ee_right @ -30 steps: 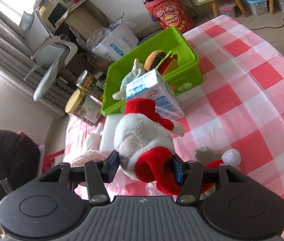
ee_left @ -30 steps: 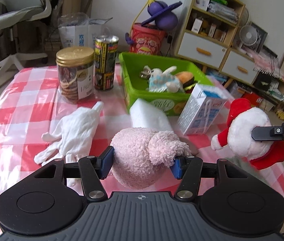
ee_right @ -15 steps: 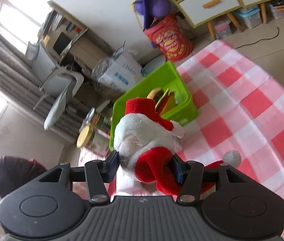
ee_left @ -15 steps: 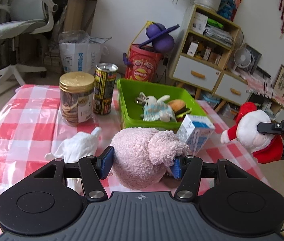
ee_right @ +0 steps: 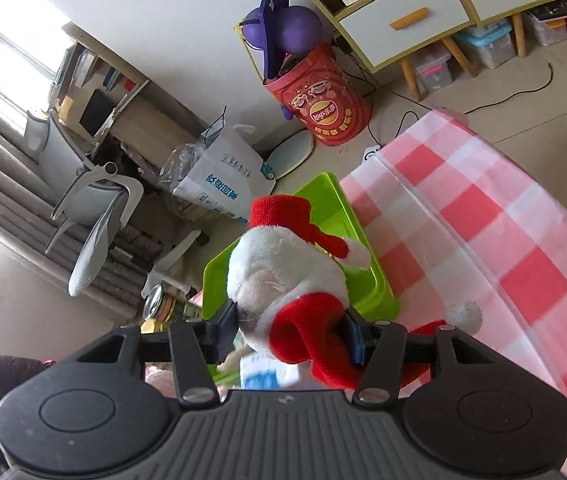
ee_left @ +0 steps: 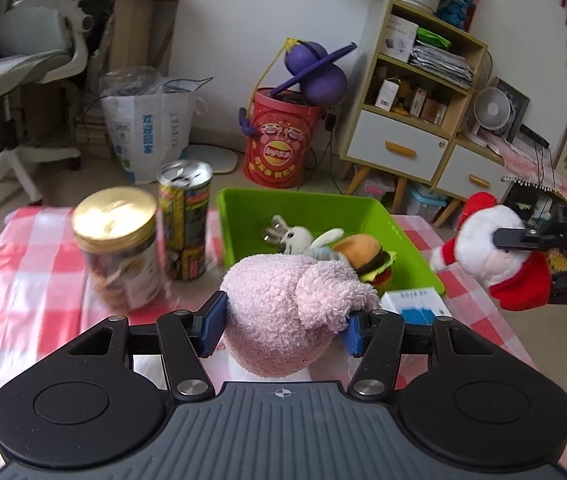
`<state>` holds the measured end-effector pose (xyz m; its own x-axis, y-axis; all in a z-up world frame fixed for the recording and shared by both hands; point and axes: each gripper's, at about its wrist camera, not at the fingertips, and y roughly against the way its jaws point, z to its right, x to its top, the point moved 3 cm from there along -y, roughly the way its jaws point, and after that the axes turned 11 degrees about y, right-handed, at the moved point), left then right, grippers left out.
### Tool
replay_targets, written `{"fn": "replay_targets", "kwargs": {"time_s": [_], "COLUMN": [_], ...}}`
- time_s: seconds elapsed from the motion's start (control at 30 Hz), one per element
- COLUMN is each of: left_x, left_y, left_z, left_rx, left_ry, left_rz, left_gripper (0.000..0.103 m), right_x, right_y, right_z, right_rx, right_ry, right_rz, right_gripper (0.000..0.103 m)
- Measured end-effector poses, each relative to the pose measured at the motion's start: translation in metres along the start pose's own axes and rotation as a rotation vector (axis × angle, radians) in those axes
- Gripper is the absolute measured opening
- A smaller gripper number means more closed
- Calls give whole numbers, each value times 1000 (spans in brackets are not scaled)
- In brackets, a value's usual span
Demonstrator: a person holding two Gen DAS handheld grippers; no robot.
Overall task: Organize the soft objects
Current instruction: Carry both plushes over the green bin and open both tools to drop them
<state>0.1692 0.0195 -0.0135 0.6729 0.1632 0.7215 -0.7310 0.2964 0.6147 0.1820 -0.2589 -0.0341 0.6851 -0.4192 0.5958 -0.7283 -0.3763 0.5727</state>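
A checked table (ee_left: pixel 23 280) carries the green bin (ee_left: pixel 243 216), taken here as the landmark. Left of the bin stand a can (ee_left: pixel 185 220) and, nearer still, a gold-lidded jar (ee_left: pixel 117 248). Inside the bin lie a white plush (ee_left: pixel 297 236) and a burger plush (ee_left: pixel 365 256). In front of the bin, the left gripper (ee_left: pixel 283 320) clamps a pink plush (ee_left: pixel 283 312), jaws partly closed on its sides. Right of the bin, the right gripper (ee_right: pixel 291 336) pinches a Santa plush (ee_right: pixel 283 276), held clear of the table. A blue-and-white carton (ee_left: pixel 417 306) sits just before the bin.
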Motion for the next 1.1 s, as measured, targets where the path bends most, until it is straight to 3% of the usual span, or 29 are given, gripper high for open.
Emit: {"fn": "replay_targets", "kwargs": {"time_s": [0.13,0.4,0.57,0.77,1.1], "left_x": [5,10,9,8,6], "left_y": [-30,-90,-117,-134,-129], "left_z": [9,18,16,12,12], "left_rx": [-7,61,87,126,118], "left_ry": [-28,-88,-98,-100,-77], "left_rz": [-1,-48,-73,-81,-57], "left_gripper": [57,57,57,57,61], "right_x": [12,12,13,9,0], "right_y": [-31,-86,-105,-118,-126], "right_z": [13,12,16,9,5], "right_rx": [-23,-49,-16,8,-10], "right_ry": [-4,96,91,126,164], "right_rz": [-32,-110,-108,-74,-124], "right_gripper": [36,36,36,37,37]}}
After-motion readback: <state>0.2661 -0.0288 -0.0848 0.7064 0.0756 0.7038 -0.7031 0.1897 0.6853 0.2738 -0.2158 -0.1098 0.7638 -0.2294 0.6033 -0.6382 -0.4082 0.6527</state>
